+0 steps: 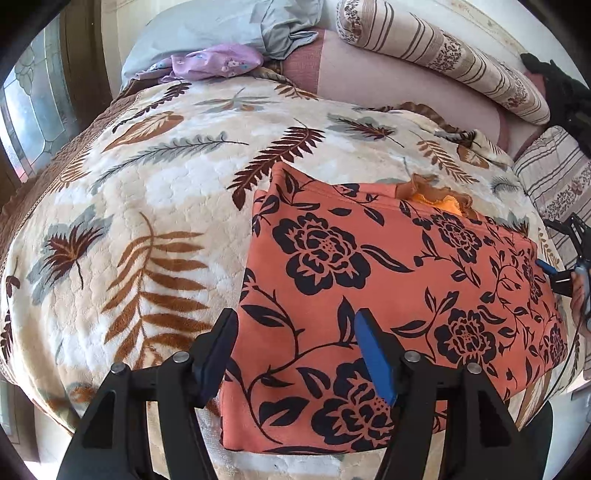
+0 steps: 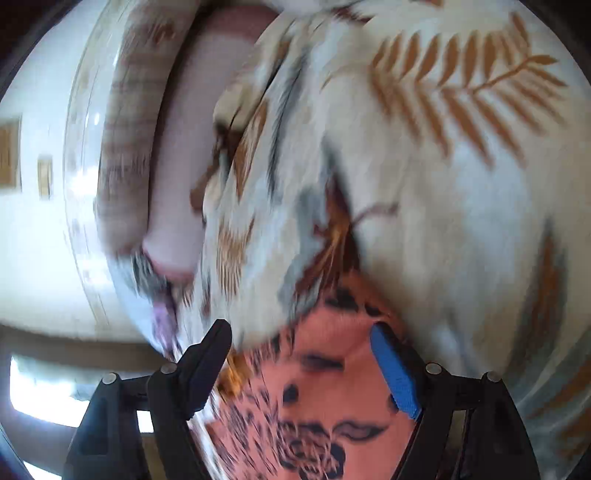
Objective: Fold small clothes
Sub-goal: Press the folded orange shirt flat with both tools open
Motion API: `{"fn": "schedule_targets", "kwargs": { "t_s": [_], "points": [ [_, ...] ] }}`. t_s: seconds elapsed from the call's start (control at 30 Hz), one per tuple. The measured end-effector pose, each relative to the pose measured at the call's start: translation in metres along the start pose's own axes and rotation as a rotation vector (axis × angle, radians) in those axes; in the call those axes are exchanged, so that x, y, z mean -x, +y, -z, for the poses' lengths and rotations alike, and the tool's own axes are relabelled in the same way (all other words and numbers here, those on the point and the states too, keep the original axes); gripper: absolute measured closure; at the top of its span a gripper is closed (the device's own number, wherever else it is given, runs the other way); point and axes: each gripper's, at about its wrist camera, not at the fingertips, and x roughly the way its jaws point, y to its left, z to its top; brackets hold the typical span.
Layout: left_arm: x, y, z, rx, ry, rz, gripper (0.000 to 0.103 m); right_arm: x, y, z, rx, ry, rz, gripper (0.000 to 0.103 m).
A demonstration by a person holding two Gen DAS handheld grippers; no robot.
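Note:
An orange garment with black flowers (image 1: 388, 295) lies folded into a rough rectangle on the leaf-print blanket (image 1: 147, 192). A bit of brown lace and yellow-orange lining (image 1: 439, 199) pokes out at its far edge. My left gripper (image 1: 295, 321) hovers over the garment's near left part, jaws apart with nothing pinched. At that view's right rim the right gripper (image 1: 561, 275) sits beside the garment's right edge, held by a hand. The right wrist view is blurred: my right gripper (image 2: 301, 332) stands open above a corner of the orange garment (image 2: 325, 398), with the cloth lying loose below its fingers.
A lilac garment (image 1: 214, 62) and a grey cloth (image 1: 229, 29) lie at the far end of the bed. A striped bolster (image 1: 443, 55) and a striped pillow (image 1: 554, 184) sit at the back right. A window (image 1: 33, 107) is at the left, and the blanket drops off at the near edge.

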Motion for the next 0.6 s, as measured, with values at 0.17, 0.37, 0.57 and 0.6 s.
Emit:
{"fn": "schedule_targets", "kwargs": {
  "t_s": [0.17, 0.37, 0.57, 0.6],
  "points": [
    [-0.005, 0.002, -0.001, 0.002, 0.004, -0.013, 0.037, 0.050, 0.011, 0.023, 0.136, -0.044, 0.022, 0.022],
    [-0.039, -0.005, 0.007, -0.041, 0.056, -0.053, 0.022, 0.099, 0.004, 0.141, 0.212, 0.075, -0.138, 0.016],
    [-0.020, -0.008, 0.004, 0.042, 0.037, -0.037, 0.019, 0.086, -0.062, 0.197, 0.069, 0.111, -0.044, 0.016],
    [-0.008, -0.015, 0.003, 0.025, 0.002, -0.027, 0.019, 0.089, -0.064, 0.197, 0.048, 0.088, -0.053, 0.016]
  ]
}}
